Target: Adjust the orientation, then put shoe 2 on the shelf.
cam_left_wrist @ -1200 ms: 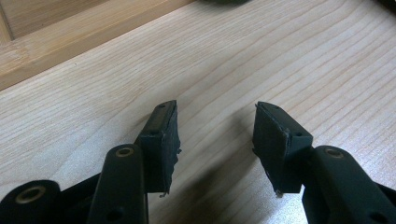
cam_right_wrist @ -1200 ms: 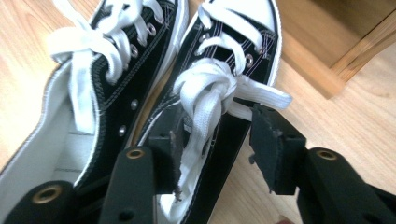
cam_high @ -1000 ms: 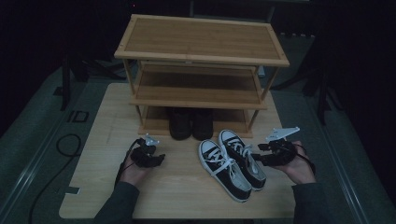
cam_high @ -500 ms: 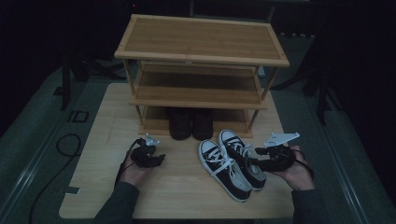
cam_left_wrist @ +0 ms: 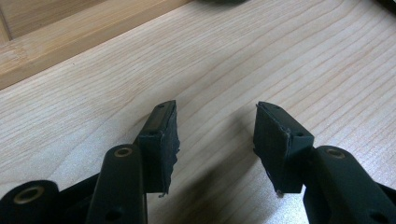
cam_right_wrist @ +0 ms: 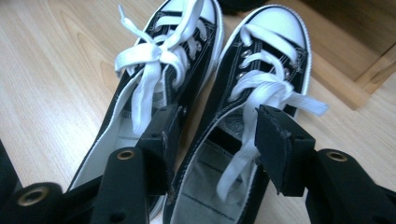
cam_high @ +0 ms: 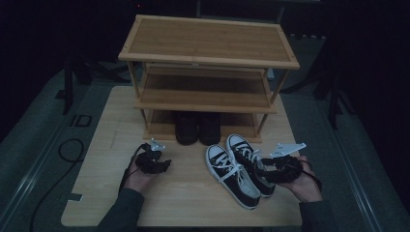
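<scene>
Sneakers (cam_right_wrist: pixel 224 107), black canvas, white laces, no legible branding

The sneakers (cam_right_wrist: pixel 210 93) were black canvas with white laces, white toe caps and white sole edges, pale grey inside. The table (cam_high: pixel 111 125) was light wood with a fine wavy grain, and the rack (cam_high: pixel 208 48) a warmer honey-brown wood, with a pair of black shoes (cam_high: pixel 197 128) under it. Both the left gripper (cam_left_wrist: pixel 215 135) and right gripper (cam_right_wrist: pixel 215 135) were matte black with brass-coloured rivets, each carrying a grey plate in the high view.
</scene>
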`<move>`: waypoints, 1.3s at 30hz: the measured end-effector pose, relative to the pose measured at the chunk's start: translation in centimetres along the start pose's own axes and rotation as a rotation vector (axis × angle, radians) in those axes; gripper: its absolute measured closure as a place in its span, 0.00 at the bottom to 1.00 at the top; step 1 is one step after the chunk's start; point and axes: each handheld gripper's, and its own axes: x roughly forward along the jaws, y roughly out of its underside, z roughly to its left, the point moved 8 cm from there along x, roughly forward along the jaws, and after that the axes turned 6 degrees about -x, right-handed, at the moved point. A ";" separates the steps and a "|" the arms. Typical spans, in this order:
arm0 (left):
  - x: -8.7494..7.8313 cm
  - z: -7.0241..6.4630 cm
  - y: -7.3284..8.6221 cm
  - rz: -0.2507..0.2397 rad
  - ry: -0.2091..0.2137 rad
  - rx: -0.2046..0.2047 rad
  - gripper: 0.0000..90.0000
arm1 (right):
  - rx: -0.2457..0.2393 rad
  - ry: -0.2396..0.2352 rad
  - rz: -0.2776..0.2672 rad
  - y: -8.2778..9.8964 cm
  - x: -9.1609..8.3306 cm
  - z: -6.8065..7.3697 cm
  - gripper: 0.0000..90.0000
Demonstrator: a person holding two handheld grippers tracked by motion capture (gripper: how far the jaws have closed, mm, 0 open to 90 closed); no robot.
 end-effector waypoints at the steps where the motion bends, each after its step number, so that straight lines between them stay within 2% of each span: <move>1: 0.0 0.0 0.0 0.000 0.000 0.000 0.56 | -0.006 -0.002 0.005 0.0 0.1 0.1 0.54; 11: 0.0 0.0 0.0 -0.001 0.002 0.002 0.56 | -0.024 0.007 0.046 0.1 1.4 1.1 0.47; 16: 0.0 0.0 0.0 -0.001 0.002 0.003 0.56 | 0.001 0.008 0.051 0.1 1.8 1.3 0.43; 19: 0.0 0.0 0.0 -0.001 0.003 0.004 0.56 | 0.039 0.005 0.042 0.1 1.8 1.2 0.44; 23: 0.0 0.0 0.0 -0.001 0.003 0.004 0.56 | 0.060 0.024 0.059 0.3 1.8 1.1 0.44; 30: 0.0 0.0 0.0 -0.001 0.004 0.004 0.56 | 0.072 0.028 0.071 0.6 2.7 1.3 0.45; 39: 0.0 0.0 0.0 -0.001 0.003 0.003 0.56 | 0.093 0.034 0.066 0.1 3.4 1.4 0.40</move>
